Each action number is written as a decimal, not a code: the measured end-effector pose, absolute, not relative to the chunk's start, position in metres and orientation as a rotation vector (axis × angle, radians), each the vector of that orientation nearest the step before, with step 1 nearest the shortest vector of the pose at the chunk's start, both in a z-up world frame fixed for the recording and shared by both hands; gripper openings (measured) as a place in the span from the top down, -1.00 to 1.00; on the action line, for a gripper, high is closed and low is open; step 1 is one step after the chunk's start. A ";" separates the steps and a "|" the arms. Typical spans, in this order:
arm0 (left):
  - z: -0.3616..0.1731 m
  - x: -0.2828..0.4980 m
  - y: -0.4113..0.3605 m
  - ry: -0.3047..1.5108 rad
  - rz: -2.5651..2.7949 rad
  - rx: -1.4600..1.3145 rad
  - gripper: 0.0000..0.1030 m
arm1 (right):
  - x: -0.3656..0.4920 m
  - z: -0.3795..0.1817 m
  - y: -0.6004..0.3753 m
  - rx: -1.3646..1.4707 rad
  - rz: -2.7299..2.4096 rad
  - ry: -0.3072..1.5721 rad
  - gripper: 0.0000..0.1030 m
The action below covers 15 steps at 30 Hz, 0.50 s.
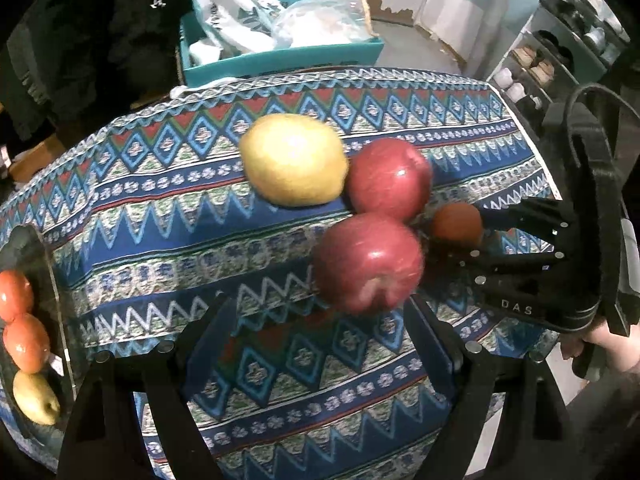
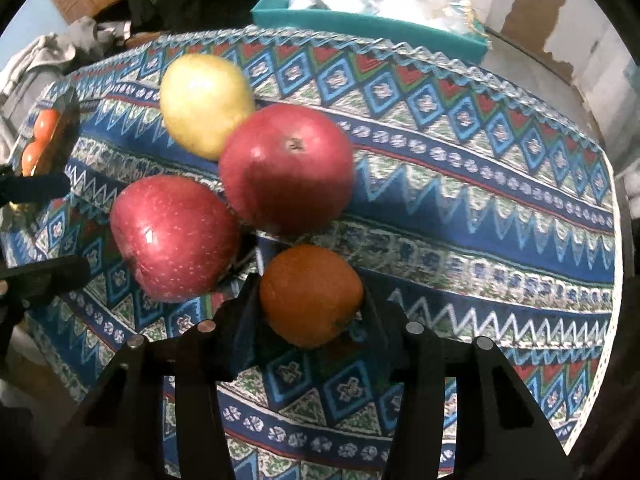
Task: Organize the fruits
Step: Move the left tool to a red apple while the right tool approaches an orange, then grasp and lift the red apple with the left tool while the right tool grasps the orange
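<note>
On the patterned tablecloth [image 1: 160, 208] lie a yellow pear [image 1: 294, 160] [image 2: 204, 104], a far red apple [image 1: 388, 178] [image 2: 286, 168] and a near red apple [image 1: 368, 264] [image 2: 174, 238], all bunched together. My right gripper [image 2: 308, 308] [image 1: 460, 236] is shut on a small orange [image 2: 310, 296] [image 1: 456, 222] that rests against the apples. My left gripper [image 1: 318, 304] [image 2: 60, 232] points down, open, with only cloth between its fingers; the near apple sits just ahead of its right fingertip [image 1: 416, 320].
A clear tray [image 1: 60, 300] at the table's left end holds two orange fruits [image 1: 16, 296] and a yellow one [image 1: 36, 398]. A teal box [image 1: 280, 60] with plastic bags stands behind the table. A shoe rack [image 1: 560, 52] is at the far right.
</note>
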<state>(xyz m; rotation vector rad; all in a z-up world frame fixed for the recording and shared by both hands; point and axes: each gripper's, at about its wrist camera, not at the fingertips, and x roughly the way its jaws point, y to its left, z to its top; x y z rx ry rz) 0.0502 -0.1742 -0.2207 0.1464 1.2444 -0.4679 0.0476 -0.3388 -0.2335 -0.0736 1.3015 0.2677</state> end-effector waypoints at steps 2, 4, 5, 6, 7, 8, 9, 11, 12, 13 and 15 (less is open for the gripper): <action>-0.222 0.050 -0.181 1.250 -0.476 0.146 -0.68 | 0.046 -0.229 -0.348 -0.055 0.238 1.295 0.05; -0.225 0.051 -0.187 1.257 -0.485 0.143 -0.68 | 0.043 -0.224 -0.361 -0.034 0.205 1.283 0.05; -0.226 0.051 -0.190 1.260 -0.488 0.139 -0.68 | 0.042 -0.221 -0.368 -0.020 0.186 1.276 0.05; -0.227 0.052 -0.192 1.262 -0.491 0.136 -0.68 | 0.042 -0.220 -0.373 -0.009 0.174 1.272 0.05; -0.228 0.052 -0.195 1.262 -0.493 0.133 -0.68 | 0.042 -0.218 -0.377 0.003 0.162 1.267 0.05; -0.229 0.053 -0.198 1.262 -0.493 0.134 -0.68 | 0.041 -0.217 -0.382 0.014 0.151 1.262 0.05; -0.230 0.053 -0.201 1.261 -0.492 0.137 -0.68 | 0.040 -0.215 -0.386 0.025 0.138 1.256 0.05; -0.235 0.055 -0.206 1.265 -0.492 0.141 -0.68 | 0.039 -0.211 -0.391 0.037 0.124 1.249 0.05; -0.237 0.056 -0.208 1.269 -0.491 0.143 -0.68 | 0.038 -0.210 -0.395 0.044 0.118 1.245 0.05; -0.240 0.058 -0.212 1.275 -0.490 0.143 -0.68 | 0.037 -0.208 -0.398 0.049 0.114 1.242 0.05; -0.245 0.060 -0.216 1.282 -0.488 0.152 -0.68 | 0.036 -0.206 -0.400 0.057 0.109 1.238 0.05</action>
